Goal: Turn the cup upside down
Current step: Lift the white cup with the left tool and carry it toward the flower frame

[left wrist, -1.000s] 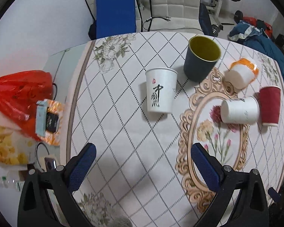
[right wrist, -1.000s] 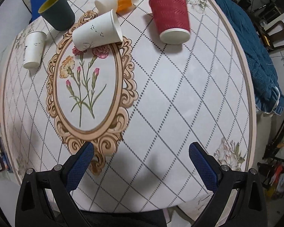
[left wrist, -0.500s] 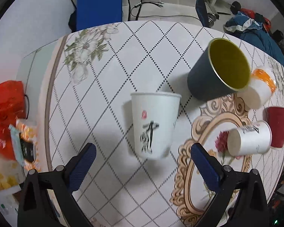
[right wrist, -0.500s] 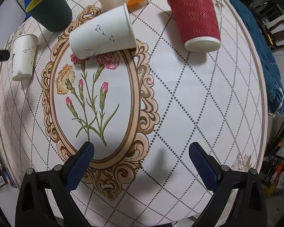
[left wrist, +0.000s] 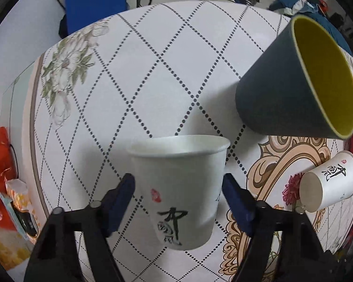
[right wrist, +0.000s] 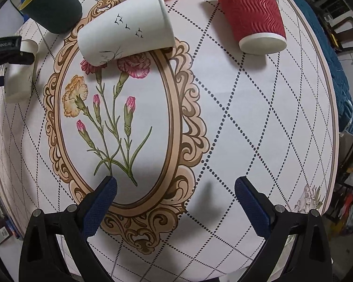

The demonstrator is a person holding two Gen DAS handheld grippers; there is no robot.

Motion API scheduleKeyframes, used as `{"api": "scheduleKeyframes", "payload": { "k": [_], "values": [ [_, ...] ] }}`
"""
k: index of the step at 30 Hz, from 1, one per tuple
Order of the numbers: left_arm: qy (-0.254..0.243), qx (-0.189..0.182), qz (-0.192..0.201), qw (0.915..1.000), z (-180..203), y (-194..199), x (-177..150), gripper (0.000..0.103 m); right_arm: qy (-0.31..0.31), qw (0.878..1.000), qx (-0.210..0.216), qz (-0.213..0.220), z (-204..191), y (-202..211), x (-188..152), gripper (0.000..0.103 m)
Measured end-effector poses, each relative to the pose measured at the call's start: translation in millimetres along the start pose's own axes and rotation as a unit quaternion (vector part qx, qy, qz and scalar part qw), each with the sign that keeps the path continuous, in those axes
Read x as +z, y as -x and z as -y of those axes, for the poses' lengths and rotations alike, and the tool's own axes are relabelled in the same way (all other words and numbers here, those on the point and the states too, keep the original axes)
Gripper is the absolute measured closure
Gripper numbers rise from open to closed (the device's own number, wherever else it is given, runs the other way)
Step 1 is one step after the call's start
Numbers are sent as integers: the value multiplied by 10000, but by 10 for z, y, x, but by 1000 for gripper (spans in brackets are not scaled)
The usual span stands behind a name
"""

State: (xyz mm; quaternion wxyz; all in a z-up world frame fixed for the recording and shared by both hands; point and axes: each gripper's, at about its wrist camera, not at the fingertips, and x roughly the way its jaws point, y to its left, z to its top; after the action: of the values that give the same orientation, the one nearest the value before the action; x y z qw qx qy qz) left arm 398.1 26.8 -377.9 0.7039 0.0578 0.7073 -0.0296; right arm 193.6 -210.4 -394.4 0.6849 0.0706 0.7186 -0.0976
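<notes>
Left gripper (left wrist: 177, 189): blue pads set on either side of the upright white paper cup (left wrist: 180, 188) on the desk (left wrist: 134, 75), close against its wall, contact not confirmable. Right gripper (right wrist: 175, 199): fingers spread wide, holding nothing, above the floral oval print. Nearby stand a dark cup (left wrist: 291, 87), a toppled white cup (right wrist: 127, 25) and an inverted red cup (right wrist: 251, 11).

The bench cloth (right wrist: 258, 108) is white with dotted black diamonds and a tan oval frame around pink carnations. One white cup (left wrist: 181, 188) bears black calligraphy and a red seal. Another cup (left wrist: 282, 94) is dark teal outside, mustard yellow inside. The ribbed cup (right wrist: 251, 11) is red, white-rimmed.
</notes>
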Motion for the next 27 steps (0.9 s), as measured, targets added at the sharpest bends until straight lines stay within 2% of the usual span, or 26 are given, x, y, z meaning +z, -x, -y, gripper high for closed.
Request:
{"api": "scheduleKeyframes", "payload": {
  "k": [2,7,12,19,27],
  "values": [
    [-77,46,-7,10000,35,-39,7,41,-16,10000,-11,14,-47,8,11,1],
    [-137,74,70,9999,99,-69,-26,42,-23,10000,-40,35,-93,0,34,1],
    [-122,-15,113,9999,95,2,-241,43,-2,10000,-11,51,-187,-20,45,1],
    [-145,-195,80,9997,72,220,-905,43,87,9999,46,141,-202,56,-29,1],
    [-103,-326,-159,9993,226,325,-1987,43,305,9992,148,213,-31,200,-396,1]
  ]
}}
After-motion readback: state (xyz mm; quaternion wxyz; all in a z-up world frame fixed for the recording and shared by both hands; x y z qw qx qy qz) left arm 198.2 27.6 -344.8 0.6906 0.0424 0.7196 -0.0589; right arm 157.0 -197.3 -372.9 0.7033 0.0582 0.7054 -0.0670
